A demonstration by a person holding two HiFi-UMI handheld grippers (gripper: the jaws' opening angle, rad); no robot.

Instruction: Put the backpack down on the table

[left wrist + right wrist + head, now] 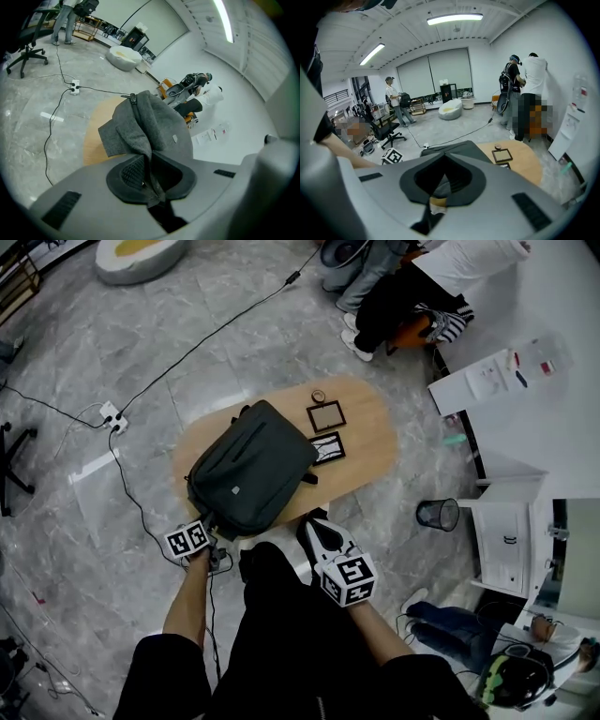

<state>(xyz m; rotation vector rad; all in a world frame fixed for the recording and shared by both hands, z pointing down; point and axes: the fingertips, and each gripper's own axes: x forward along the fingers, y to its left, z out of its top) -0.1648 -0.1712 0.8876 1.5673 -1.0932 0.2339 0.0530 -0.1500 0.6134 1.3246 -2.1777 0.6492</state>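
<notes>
jaws of left gripper on backpack, picture frames beside

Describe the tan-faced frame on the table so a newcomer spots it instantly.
Find the oval wooden table; right of the dark backpack lie two small square frames. It's the tan-faced frame, farther from the person; the black frame beside it shows white lines.

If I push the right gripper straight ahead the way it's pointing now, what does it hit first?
The backpack: its near end lies on the table right ahead of the right gripper. How small the gap is, I cannot tell.
</notes>
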